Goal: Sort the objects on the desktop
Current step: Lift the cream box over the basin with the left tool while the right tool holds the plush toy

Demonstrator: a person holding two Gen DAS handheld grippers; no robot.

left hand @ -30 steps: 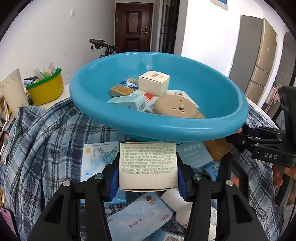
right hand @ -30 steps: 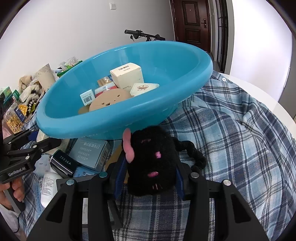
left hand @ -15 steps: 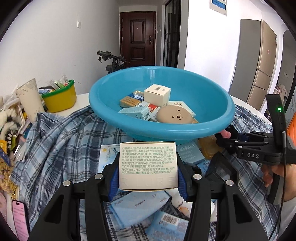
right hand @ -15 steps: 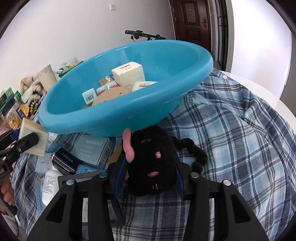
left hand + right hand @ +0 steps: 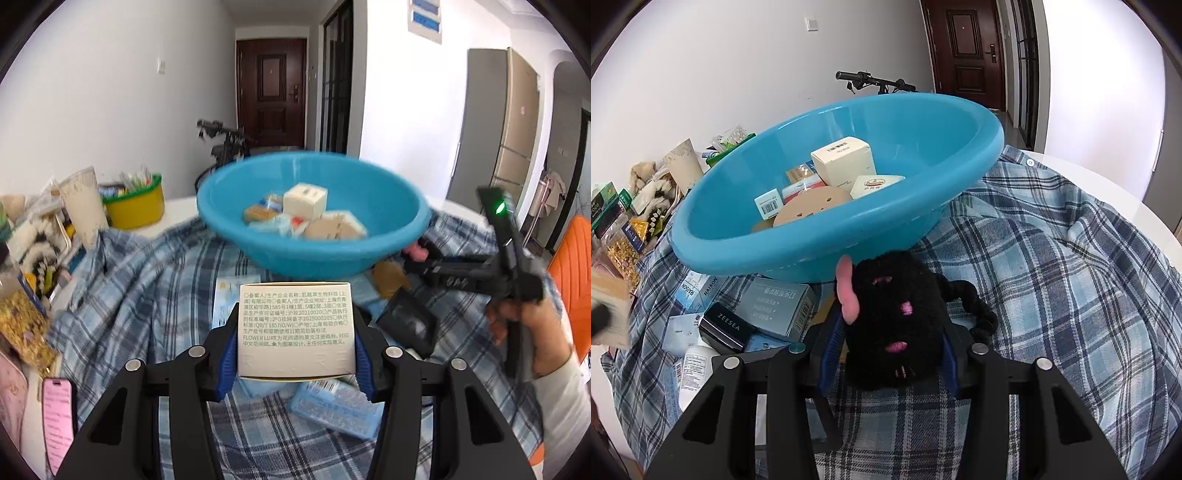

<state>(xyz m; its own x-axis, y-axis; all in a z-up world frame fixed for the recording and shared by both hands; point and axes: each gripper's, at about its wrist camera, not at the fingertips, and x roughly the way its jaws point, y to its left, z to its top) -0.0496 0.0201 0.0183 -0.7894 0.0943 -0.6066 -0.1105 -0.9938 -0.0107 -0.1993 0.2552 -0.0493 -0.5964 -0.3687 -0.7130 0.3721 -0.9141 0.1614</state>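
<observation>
My left gripper [image 5: 295,350] is clamped on a cream box [image 5: 294,328] printed with small text; both blue pads press its sides, and the box is held above the plaid cloth [image 5: 147,295] covering the worktop. My right gripper [image 5: 886,354] is closed on a black plush toy [image 5: 894,325] with a pink ear, just in front of the blue basin [image 5: 820,251]. The basin sits tilted on the cloth and holds several small boxes and a tan disc [image 5: 809,206]. More boxes, including a black ZEESEA case [image 5: 727,326], lie on the cloth beside the basin.
</observation>
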